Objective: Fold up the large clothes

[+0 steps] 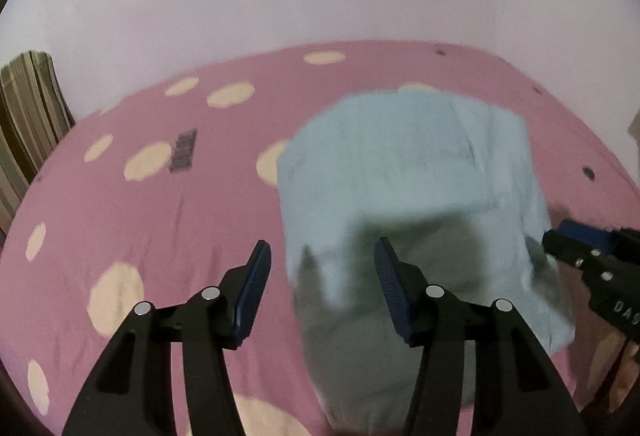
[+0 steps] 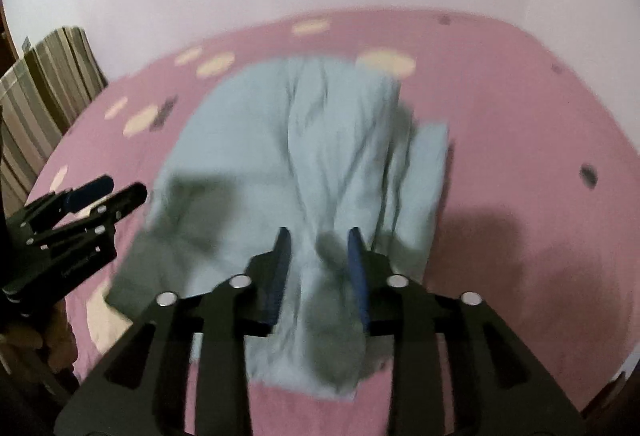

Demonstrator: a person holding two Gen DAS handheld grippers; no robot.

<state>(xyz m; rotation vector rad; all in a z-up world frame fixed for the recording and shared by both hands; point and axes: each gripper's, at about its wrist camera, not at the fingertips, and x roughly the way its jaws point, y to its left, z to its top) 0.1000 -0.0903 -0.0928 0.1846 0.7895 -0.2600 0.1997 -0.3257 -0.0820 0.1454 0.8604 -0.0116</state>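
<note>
Right wrist: creased pale-blue garment [image 2: 320, 140], spotted pink sheet [image 2: 520, 108]

Pale blue garment [image 2: 320, 140], as I see it from both wrist views: folded into a rough rectangle and lying flat on the pink spotted bed [image 2: 520, 96]. Lengthwise creases run down its middle; one narrower flap lies along its right edge. The near end is shadowed and motion-blurred.
</note>
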